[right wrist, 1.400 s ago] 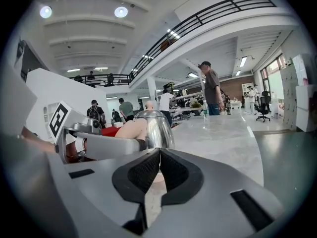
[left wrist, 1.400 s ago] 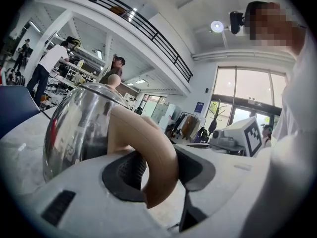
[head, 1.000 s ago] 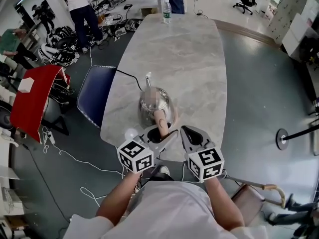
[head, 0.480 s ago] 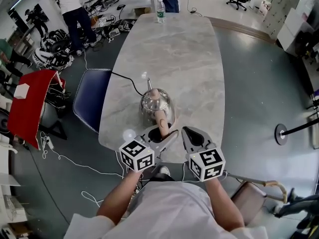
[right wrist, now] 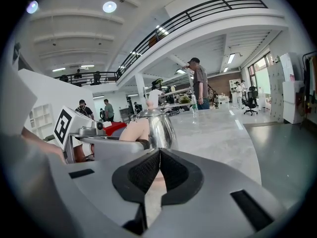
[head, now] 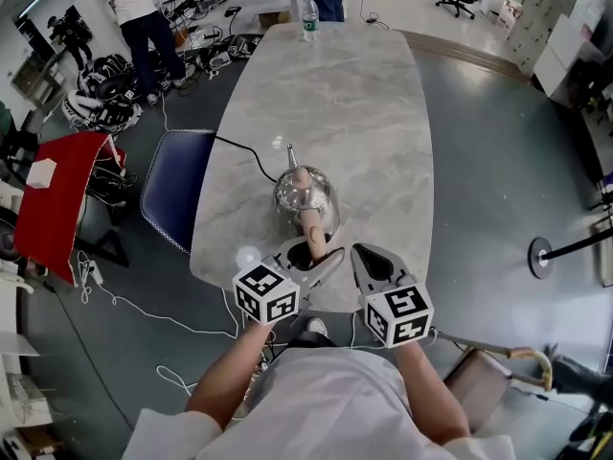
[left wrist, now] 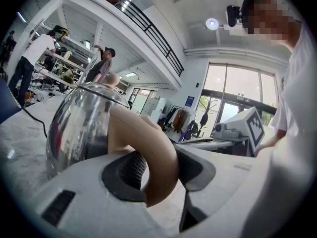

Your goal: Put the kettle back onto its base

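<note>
Over marble table [head: 354, 94], left tongs [head: 309, 254] grip kettle [head: 304, 195] by its handle; right tongs [right wrist: 157, 170] closed alongside.

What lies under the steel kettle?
Around the kettle only the marble table shows, and a black cable runs toward it. Its body covers what lies directly beneath; no base is visible.
</note>
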### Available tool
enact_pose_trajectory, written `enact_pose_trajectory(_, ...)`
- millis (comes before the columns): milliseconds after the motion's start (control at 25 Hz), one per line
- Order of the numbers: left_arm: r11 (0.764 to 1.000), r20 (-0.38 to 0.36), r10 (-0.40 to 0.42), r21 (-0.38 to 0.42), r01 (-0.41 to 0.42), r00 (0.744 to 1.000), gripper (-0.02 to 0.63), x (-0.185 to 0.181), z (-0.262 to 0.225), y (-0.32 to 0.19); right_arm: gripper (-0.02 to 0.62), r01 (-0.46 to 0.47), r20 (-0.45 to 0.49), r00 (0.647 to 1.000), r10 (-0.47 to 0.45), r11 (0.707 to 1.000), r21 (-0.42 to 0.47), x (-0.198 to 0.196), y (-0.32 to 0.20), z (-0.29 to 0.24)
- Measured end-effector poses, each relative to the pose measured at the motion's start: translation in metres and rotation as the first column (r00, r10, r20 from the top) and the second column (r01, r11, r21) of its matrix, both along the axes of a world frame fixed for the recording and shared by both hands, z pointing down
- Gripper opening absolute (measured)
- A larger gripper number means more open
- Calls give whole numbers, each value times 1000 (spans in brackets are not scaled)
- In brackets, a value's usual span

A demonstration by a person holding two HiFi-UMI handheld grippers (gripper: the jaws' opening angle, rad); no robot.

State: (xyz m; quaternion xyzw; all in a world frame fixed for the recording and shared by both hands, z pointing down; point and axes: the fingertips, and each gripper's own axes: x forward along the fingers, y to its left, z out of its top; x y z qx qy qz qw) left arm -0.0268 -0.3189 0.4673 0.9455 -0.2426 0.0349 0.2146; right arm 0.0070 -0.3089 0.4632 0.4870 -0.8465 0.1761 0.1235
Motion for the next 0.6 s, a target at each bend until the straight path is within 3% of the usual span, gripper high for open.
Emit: enact_pose_trajectory(600,1000,121,-18,2,18,992,167,-4,27,13,5,36,7,999,-36,999,-5,-9,5,0)
